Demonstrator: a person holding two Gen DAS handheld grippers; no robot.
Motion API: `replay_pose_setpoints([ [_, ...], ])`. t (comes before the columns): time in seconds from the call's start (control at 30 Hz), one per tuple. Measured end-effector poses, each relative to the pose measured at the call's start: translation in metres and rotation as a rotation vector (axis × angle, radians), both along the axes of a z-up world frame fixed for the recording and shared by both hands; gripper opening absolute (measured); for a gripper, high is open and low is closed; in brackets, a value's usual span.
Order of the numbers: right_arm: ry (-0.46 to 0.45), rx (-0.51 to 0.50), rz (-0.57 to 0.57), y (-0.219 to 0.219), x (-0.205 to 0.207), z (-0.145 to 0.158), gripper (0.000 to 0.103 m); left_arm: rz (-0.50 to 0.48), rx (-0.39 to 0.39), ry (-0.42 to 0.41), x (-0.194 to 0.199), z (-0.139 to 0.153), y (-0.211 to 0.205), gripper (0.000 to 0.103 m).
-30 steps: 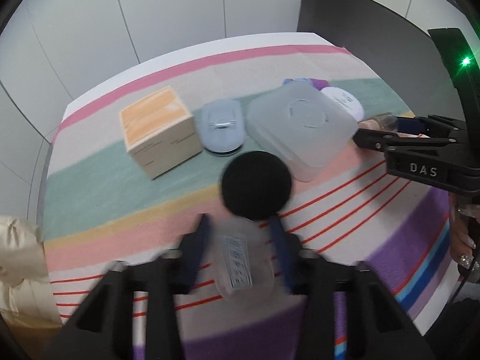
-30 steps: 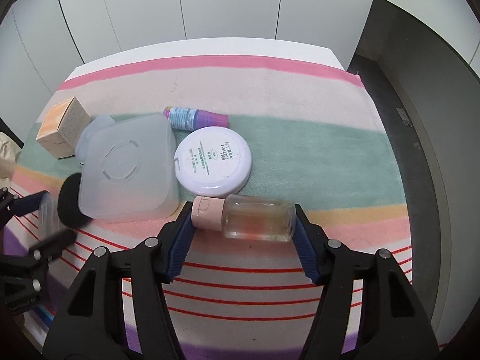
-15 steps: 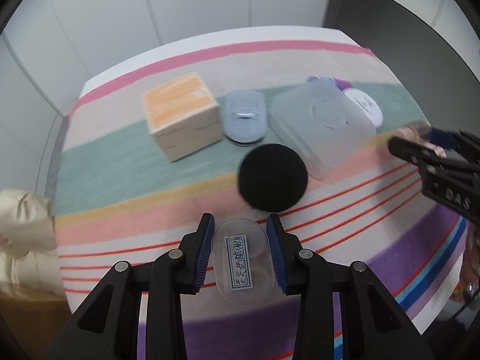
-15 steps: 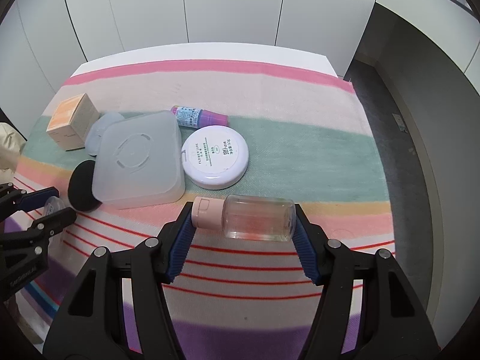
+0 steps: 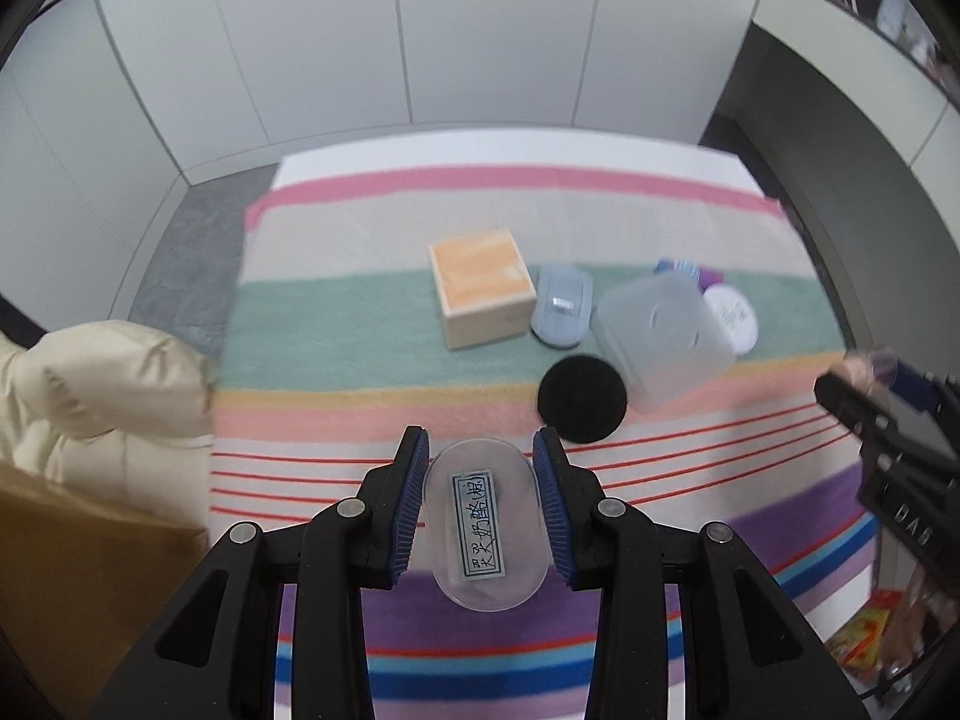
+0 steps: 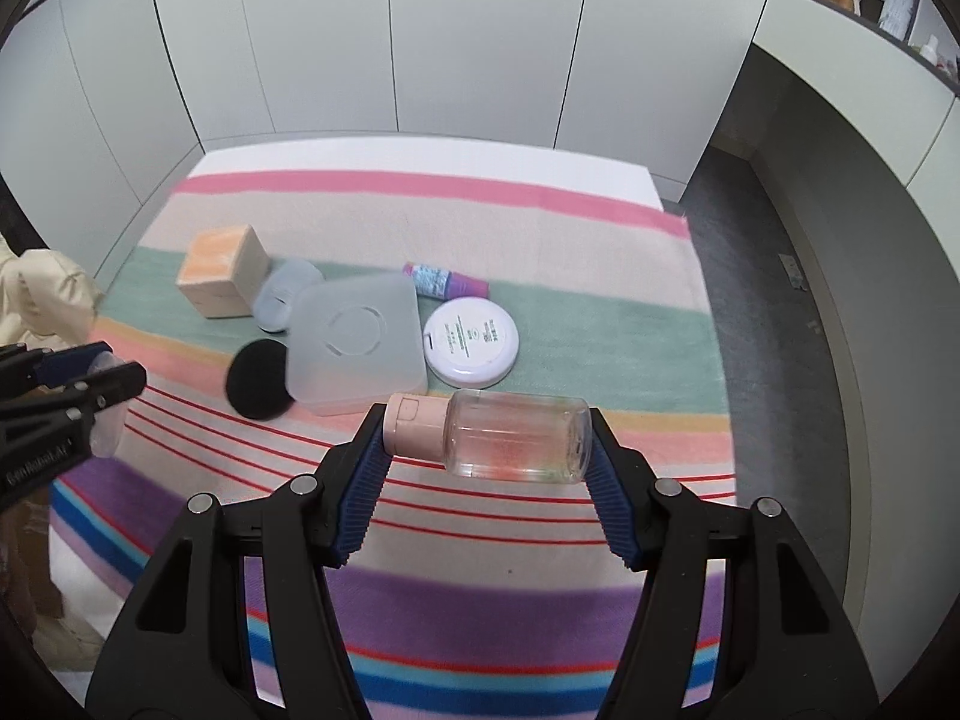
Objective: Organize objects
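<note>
Clear plastic fills both claws: the left claw (image 5: 480, 450) is clamped on an oval labelled case (image 5: 483, 525), the right claw (image 6: 487, 438) pinches a pink-capped bottle (image 6: 498, 435) end to end, both raised over the counter's (image 6: 540, 540) near edge. Keep each level and set them beside the frosted square box (image 6: 354, 348), releasing only once they rest.

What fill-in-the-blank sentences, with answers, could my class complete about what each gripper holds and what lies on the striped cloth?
1. The right gripper holds a clear bottle whose cap is ____ in colour.
2. The left gripper is shut on a clear oval case bearing a ____ with printed characters.
3. On the striped cloth, the black round puff touches the translucent ____ box.
4. The orange-topped box sits beside a small ____ case.

Missing words: pink; label; square; grey-blue
</note>
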State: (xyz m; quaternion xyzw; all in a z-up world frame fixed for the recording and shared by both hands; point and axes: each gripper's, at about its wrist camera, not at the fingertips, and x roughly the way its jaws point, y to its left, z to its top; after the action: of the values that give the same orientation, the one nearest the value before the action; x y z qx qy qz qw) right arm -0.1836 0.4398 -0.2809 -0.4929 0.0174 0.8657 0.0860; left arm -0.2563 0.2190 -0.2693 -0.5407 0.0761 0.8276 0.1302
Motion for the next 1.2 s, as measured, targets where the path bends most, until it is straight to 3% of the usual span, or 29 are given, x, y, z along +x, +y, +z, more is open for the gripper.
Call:
replay_pose_setpoints([
  [0.2,0.030,0.026,0.024,-0.010,0.006,0.047,0.064,0.068,-0.028,0.081,0.002,0.060,-0.009,0.037],
  [0.33,0.066,0.024,0.034,-0.012,0.010,0.087,0.064,0.101,0.050,0.100,0.007,0.099,-0.019,0.037],
  [0.53,0.096,0.036,0.039,-0.012,0.016,0.134,0.064,0.084,0.052,0.165,0.027,0.140,-0.017,0.037],
  [0.73,0.118,0.028,0.032,-0.012,0.029,0.158,0.064,0.087,0.072,0.143,0.037,0.151,-0.019,0.037],
  [1.03,0.105,0.026,0.032,-0.011,0.039,0.151,0.064,0.086,0.062,0.143,0.045,0.150,-0.022,0.037],
  [1.2,0.102,0.043,0.026,-0.010,0.044,0.153,0.064,0.052,0.000,0.194,0.062,0.159,-0.019,0.037],
])
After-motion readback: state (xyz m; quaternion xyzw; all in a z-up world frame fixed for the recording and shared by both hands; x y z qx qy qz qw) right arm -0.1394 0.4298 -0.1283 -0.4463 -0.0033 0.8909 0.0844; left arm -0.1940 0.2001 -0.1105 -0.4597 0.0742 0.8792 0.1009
